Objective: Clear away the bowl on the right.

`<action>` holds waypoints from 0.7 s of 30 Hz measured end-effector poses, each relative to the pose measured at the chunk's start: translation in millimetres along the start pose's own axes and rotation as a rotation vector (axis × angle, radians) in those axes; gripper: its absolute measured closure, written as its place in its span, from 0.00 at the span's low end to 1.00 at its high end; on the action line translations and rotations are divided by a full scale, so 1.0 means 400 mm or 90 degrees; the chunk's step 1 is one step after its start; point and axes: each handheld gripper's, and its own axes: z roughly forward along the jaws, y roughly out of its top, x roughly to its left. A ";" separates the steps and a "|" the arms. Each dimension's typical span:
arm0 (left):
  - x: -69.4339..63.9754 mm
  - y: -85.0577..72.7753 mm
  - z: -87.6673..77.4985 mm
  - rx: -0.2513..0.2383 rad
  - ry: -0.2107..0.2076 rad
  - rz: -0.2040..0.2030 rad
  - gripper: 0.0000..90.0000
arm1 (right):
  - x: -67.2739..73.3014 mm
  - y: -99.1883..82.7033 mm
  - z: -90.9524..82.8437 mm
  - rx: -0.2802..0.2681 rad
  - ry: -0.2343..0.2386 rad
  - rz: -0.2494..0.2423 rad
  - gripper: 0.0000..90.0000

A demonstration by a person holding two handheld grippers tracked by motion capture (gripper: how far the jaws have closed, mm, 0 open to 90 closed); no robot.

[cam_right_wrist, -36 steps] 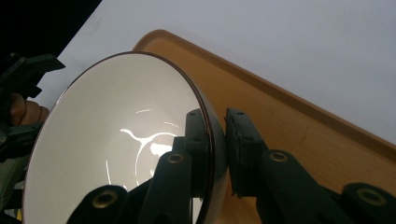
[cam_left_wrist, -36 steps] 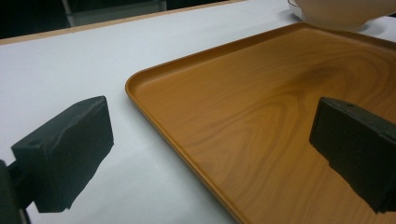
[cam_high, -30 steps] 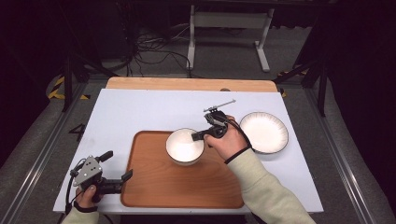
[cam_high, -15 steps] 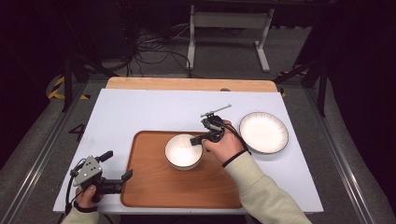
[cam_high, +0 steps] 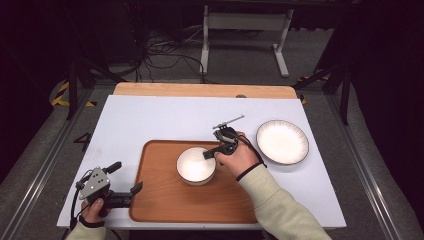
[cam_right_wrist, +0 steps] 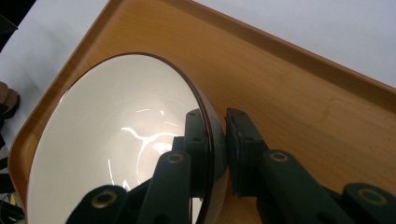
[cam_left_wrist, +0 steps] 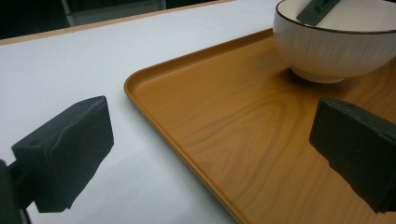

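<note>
**Bowl gripped by the rim, on the tray**

The right gripper (cam_high: 210, 154) had its jaws clamped on the rim of the white bowl (cam_high: 195, 165), one jaw inside the wall and one outside, as the right gripper view showed (cam_right_wrist: 215, 154). A rim pinch probably suited this thin, smooth wall, since the bowl was too wide to span. The bowl sat on the wooden tray (cam_high: 165, 200), near its far edge; in the left gripper view its foot (cam_left_wrist: 317, 74) looked to rest on the tray. The left gripper (cam_high: 126, 178) waited at the tray's near left corner, jaws wide with nothing between them, well apart from the bowl. A white plate (cam_high: 282, 142) lay on the table (cam_high: 150, 115) just right of the tray, likely next for loading.
</note>
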 end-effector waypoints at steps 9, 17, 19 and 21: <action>0.001 0.000 0.000 -0.001 0.001 0.004 0.00 | -0.005 -0.008 0.014 0.010 -0.004 0.002 0.88; -0.001 0.000 0.001 0.002 0.001 0.001 0.00 | -0.008 -0.013 0.015 0.006 -0.003 -0.009 0.88; -0.001 0.000 0.001 0.003 0.000 0.001 0.00 | -0.009 -0.014 0.015 0.008 -0.003 -0.012 0.88; -0.001 0.001 0.001 0.006 0.000 0.004 0.00 | -0.011 -0.015 0.016 0.009 -0.003 -0.008 0.85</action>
